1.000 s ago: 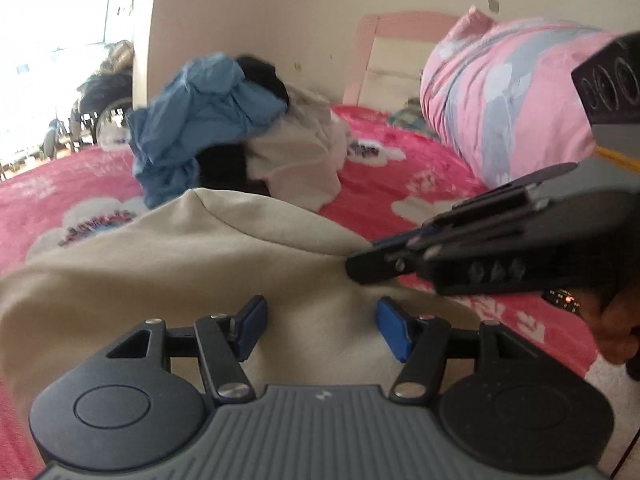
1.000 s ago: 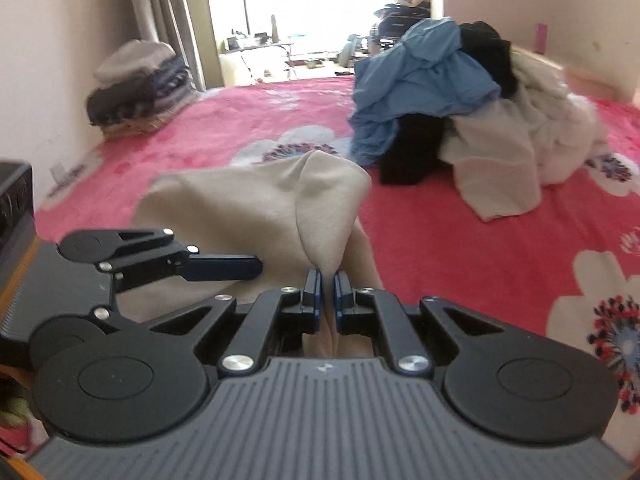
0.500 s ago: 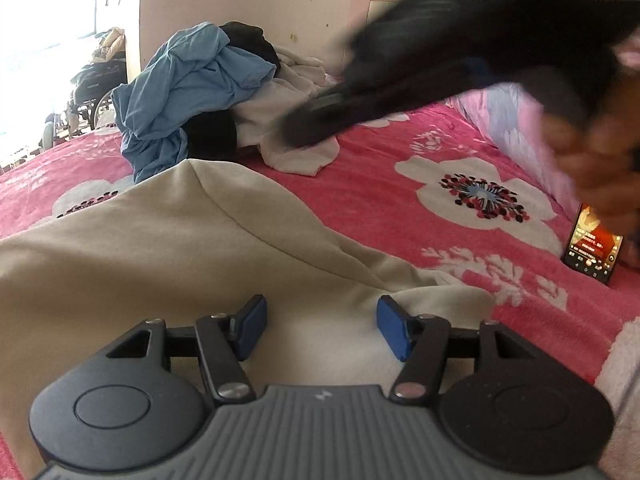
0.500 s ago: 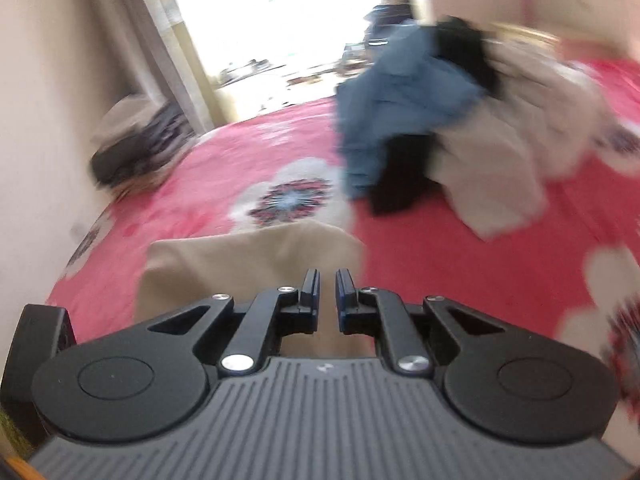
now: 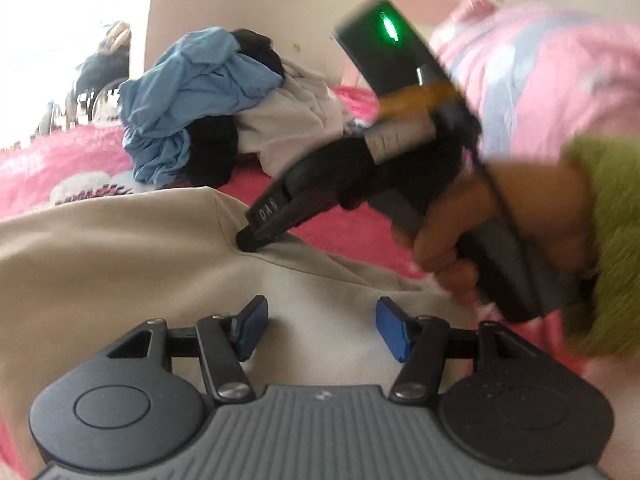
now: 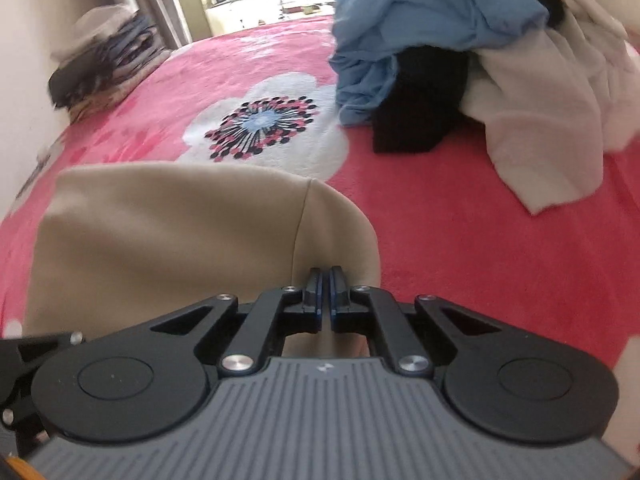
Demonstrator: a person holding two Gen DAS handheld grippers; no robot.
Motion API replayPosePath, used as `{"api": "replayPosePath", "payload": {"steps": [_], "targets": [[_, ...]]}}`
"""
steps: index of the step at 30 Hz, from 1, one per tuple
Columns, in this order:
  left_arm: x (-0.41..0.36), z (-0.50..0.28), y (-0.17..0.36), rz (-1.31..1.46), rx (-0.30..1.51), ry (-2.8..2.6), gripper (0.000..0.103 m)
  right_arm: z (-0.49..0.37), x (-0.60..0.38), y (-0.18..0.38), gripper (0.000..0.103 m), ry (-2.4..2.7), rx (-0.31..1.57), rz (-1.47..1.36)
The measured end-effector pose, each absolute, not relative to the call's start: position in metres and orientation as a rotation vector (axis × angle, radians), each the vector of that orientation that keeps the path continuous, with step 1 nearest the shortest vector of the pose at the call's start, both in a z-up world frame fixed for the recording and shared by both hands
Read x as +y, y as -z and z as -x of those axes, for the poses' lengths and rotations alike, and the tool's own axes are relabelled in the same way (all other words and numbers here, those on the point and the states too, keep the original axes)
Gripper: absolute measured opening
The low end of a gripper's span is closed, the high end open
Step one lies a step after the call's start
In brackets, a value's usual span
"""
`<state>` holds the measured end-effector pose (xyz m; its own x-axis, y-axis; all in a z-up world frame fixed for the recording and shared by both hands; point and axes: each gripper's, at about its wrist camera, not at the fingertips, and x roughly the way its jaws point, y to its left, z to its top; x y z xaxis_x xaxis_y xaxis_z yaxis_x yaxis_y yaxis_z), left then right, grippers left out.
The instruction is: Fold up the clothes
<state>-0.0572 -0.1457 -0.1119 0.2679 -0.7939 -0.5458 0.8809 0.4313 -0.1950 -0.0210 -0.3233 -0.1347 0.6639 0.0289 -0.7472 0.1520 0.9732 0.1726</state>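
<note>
A beige garment (image 5: 120, 264) lies spread on the pink flowered bed. My left gripper (image 5: 318, 326) is open, low over the garment, its blue pads apart and empty. My right gripper (image 6: 325, 280) is shut with its tip pressed down on the beige garment (image 6: 168, 232) at a seam; no cloth shows between its pads. In the left wrist view the right gripper's tip (image 5: 250, 242) touches the garment's fold near its far edge.
A heap of blue, black and white clothes (image 5: 208, 100) (image 6: 460, 40) lies further back on the bed (image 6: 460, 240). A stack of folded clothes (image 6: 104, 56) sits by the left wall. A pink pillow (image 5: 540, 76) lies at the right.
My right gripper swung up and away, then came back down onto the garment's fold further from me. My left gripper stayed open over the garment.
</note>
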Motion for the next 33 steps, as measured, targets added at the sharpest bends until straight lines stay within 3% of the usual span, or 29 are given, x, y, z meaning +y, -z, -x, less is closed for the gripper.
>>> {"api": "replayPosePath", "payload": {"steps": [5, 7, 9, 11, 17, 19, 20, 26, 33], "targets": [[-0.093, 0.03, 0.08, -0.012, 0.544, 1.004, 0.06, 0.029, -0.319, 0.138, 0.0, 0.107, 0.81, -0.236], [-0.084, 0.002, 0.087, -0.017, 0.584, 0.894, 0.06, 0.031, -0.318, 0.138, 0.0, 0.122, 0.799, -0.258], [-0.08, -0.023, 0.108, -0.041, 0.637, 0.824, 0.036, 0.032, -0.318, 0.138, 0.0, 0.135, 0.789, -0.282], [-0.079, -0.036, 0.134, -0.077, 0.648, 0.796, 0.029, 0.034, -0.319, 0.139, 0.0, 0.143, 0.771, -0.326], [-0.08, -0.035, 0.121, -0.084, 0.651, 0.795, 0.03, 0.04, -0.313, 0.144, 0.0, 0.178, 0.725, -0.358], [-0.076, -0.034, 0.106, -0.079, 0.597, 0.768, 0.041, 0.041, -0.313, 0.144, 0.0, 0.179, 0.721, -0.357], [-0.075, -0.034, 0.099, -0.077, 0.568, 0.753, 0.051, 0.041, -0.313, 0.144, 0.0, 0.179, 0.717, -0.357], [-0.083, -0.059, 0.131, -0.152, 0.614, 0.686, 0.05, 0.043, -0.315, 0.147, 0.0, 0.178, 0.697, -0.376], [-0.088, -0.05, 0.133, -0.194, 0.563, 0.683, 0.051, 0.044, -0.317, 0.154, 0.0, 0.168, 0.672, -0.371]]}}
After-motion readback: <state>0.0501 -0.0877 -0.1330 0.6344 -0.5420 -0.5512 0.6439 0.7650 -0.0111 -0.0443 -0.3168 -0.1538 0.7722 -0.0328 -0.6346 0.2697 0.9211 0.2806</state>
